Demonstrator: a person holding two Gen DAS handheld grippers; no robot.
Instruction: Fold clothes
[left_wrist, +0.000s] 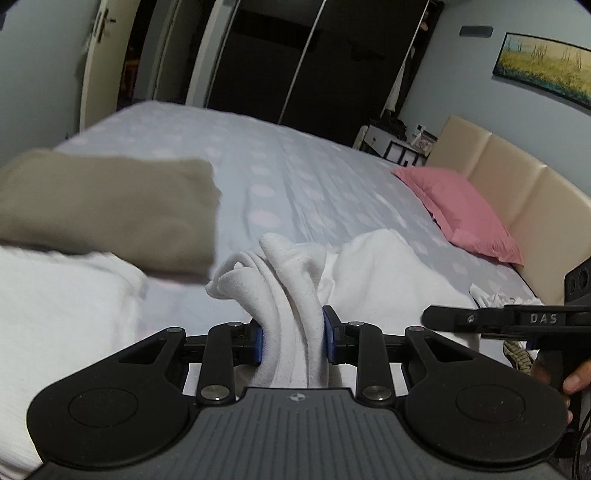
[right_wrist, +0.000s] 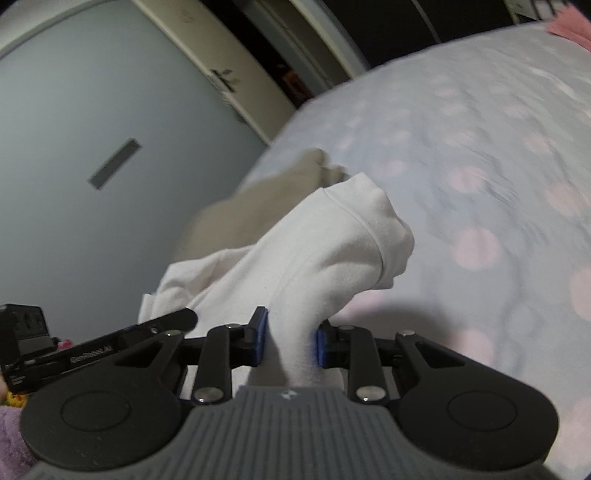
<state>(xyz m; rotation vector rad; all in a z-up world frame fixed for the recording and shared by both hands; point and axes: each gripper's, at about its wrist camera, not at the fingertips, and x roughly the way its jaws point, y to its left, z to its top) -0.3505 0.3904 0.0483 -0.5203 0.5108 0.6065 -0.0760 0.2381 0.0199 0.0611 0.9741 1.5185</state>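
While your left gripper (left_wrist: 293, 339) is pinching a bunched fold of the soft white garment (left_wrist: 284, 295) between its blue pads, your right gripper (right_wrist: 286, 341) is clamping another hemmed edge of the same white knit cloth, jaws narrowed on it. "DAS" is showing on the right tool's black arm. Beyond, the garment is draping onto the bed sheet (left_wrist: 295, 177), pale with faint pink dots, beside a folded beige cloth (left_wrist: 107, 206). A pink pillow (left_wrist: 461, 210) is lying against the padded cream headboard (left_wrist: 517, 184)
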